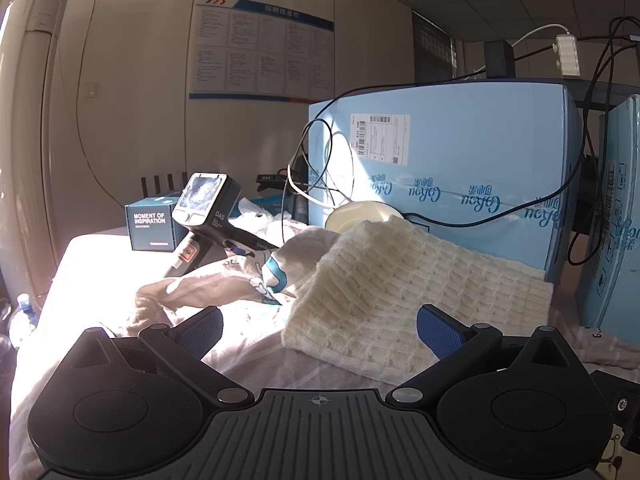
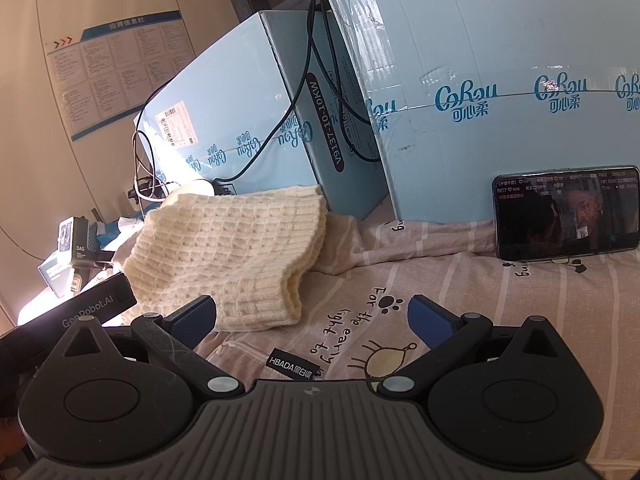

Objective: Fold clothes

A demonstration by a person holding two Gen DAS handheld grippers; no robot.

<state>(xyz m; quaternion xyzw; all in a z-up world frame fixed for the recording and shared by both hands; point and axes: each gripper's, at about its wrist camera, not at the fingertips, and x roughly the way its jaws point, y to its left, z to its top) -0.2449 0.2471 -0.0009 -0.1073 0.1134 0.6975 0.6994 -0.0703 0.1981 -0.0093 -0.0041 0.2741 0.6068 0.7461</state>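
A folded cream knitted garment (image 1: 404, 280) lies on the pink printed bedsheet (image 1: 256, 344), against the blue boxes. It also shows in the right wrist view (image 2: 228, 248), left of centre. A crumpled beige garment with a blue print (image 1: 224, 276) lies to its left. My left gripper (image 1: 320, 330) is open and empty, just in front of the knit's near edge. My right gripper (image 2: 312, 318) is open and empty, with the knit's near corner beside its left finger (image 2: 196, 316).
Large light-blue cartons (image 1: 460, 172) with cables draped over them stand behind the clothes. A phone (image 2: 568, 212) leans on a carton at the right. A handheld device (image 1: 200, 208) and a small dark box (image 1: 150, 226) sit at the back left. The left gripper's body (image 2: 96, 304) is at left.
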